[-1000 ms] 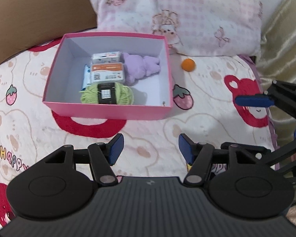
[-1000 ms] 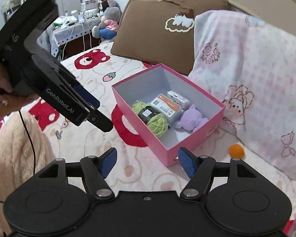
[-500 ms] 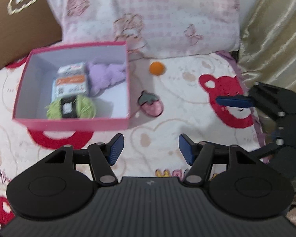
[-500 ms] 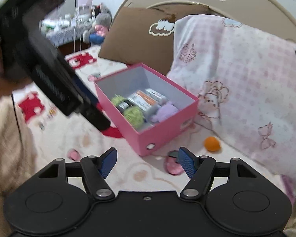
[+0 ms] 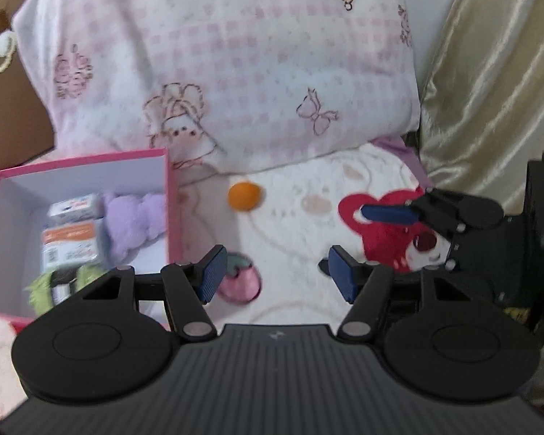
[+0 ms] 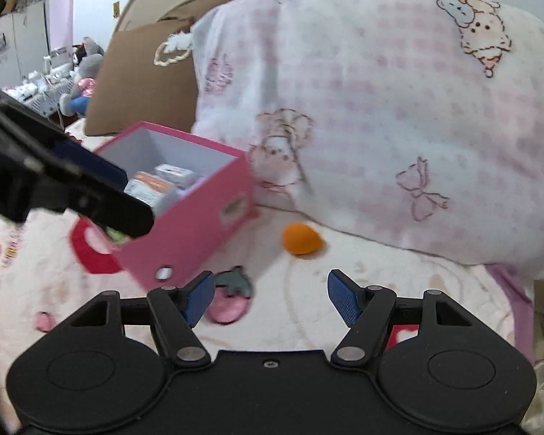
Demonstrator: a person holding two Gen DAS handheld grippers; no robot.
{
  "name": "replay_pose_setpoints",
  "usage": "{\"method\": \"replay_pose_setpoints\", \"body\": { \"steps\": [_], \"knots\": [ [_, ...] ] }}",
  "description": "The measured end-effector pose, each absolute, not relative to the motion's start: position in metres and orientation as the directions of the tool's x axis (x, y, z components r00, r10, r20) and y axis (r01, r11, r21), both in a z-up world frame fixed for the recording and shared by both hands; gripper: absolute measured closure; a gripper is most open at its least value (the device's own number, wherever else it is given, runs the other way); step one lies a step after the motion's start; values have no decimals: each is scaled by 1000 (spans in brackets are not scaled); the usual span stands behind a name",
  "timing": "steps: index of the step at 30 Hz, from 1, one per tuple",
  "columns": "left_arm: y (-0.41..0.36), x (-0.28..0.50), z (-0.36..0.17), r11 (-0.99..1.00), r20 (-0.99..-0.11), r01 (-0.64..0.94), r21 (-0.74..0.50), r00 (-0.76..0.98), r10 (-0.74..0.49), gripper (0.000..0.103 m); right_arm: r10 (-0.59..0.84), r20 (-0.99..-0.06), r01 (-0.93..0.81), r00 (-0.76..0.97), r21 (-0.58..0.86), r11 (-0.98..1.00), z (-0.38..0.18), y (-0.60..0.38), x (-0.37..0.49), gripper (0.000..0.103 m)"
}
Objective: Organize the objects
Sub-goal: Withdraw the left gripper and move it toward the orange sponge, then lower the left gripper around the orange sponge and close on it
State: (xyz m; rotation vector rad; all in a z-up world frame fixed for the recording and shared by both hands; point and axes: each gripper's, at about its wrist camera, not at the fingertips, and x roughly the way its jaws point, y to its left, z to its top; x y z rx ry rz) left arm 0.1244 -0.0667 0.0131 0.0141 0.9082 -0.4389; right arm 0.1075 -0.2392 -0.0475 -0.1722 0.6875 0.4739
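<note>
Both views have swung right since a moment ago: my left hand-held gripper (image 5: pixel 273 272) and right hand-held gripper (image 6: pixel 270 295) gape wide, empty. Ahead, a small orange ball (image 5: pixel 244 196) lies on the bed near the pink checked pillow (image 5: pixel 235 65), beside the pink cardboard box (image 5: pixel 173 214).

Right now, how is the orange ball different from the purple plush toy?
The orange ball lies loose on the bedspread by the pillow; the purple plush toy sits inside the pink box. The ball is small, round and smooth-looking; the toy is bigger, lumpy and fuzzy. Neither is held: both grippers are open.
</note>
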Motion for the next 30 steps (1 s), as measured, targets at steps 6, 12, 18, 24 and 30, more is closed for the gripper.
{"method": "replay_pose_setpoints", "body": {
  "steps": [6, 12, 18, 24, 30],
  "knots": [
    [-87, 159, -15, 914, -732, 369, -166, 575, -365, 42, 381, -623, -467, 683, 28, 884, -68, -247, 125, 30],
    [-98, 187, -40, 921, -733, 336, -199, 572, -367, 44, 448, -609, -509, 655, 83, 857, -88, -246, 148, 30],
    [-106, 221, -68, 944, -748, 278, -177, 585, -312, 44, 428, -631, -472, 647, 109, 875, -107, -243, 181, 30],
    [-113, 246, -95, 965, -777, 222, -140, 580, -246, 46, 413, -629, -442, 659, 122, 889, -120, -241, 203, 30],
    [-113, 262, -116, 973, -802, 176, -149, 554, -223, 51, 407, -643, -481, 649, 68, 874, -130, -225, 215, 32]
  ]
}}
